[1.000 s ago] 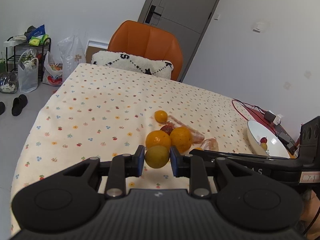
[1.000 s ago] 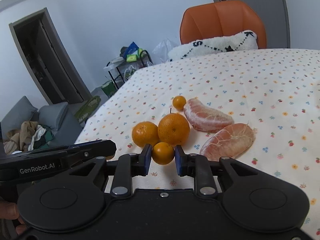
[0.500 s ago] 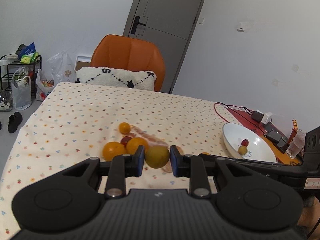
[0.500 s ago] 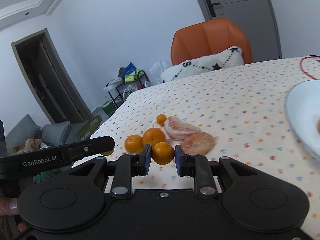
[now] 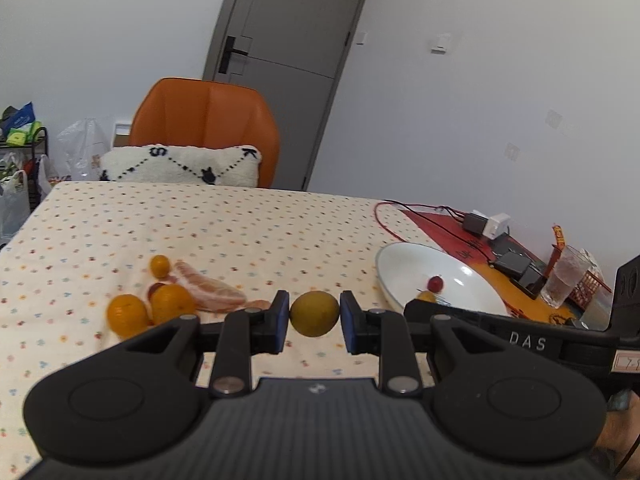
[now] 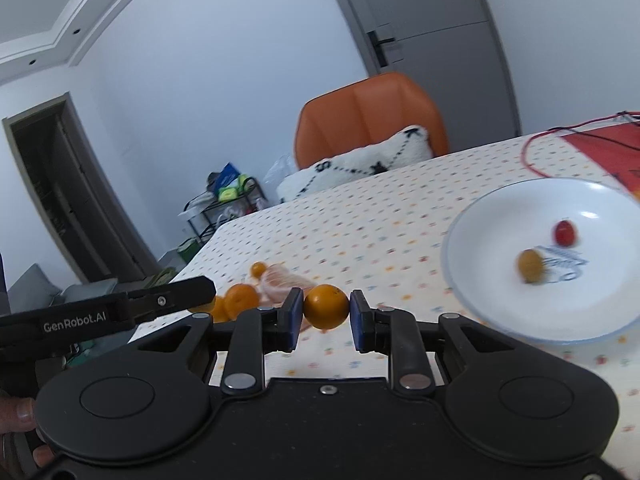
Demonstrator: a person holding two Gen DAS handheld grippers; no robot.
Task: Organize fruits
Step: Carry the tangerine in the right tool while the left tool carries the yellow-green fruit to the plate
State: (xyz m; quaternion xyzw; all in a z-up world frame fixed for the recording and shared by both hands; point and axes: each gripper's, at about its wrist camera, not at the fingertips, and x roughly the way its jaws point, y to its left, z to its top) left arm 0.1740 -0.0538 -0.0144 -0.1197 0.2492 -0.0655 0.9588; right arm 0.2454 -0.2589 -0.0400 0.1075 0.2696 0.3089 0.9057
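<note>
- Oranges (image 5: 127, 315) sit in a loose cluster toward the table's left edge: two round ones side by side, a smaller one (image 5: 160, 265) just behind them, and peeled segments (image 5: 208, 294) lying beside them on the dotted tablecloth (image 5: 248, 224).
- Left gripper (image 5: 315, 316) pinches a yellow-green round fruit (image 5: 315, 313) between its blue pads, held above the cloth.
- Right gripper (image 6: 326, 309) is clamped on a small orange (image 6: 326, 306), also clear of the cloth (its pads press both sides).
- White plate (image 6: 496, 280) rests near the table's right edge, holding a small red fruit (image 6: 565, 233) and a small yellowish fruit (image 6: 530, 265), which lie apart.
- Orange chair (image 5: 204, 120) with a white cushion (image 5: 180, 164) stands at the far edge.
</note>
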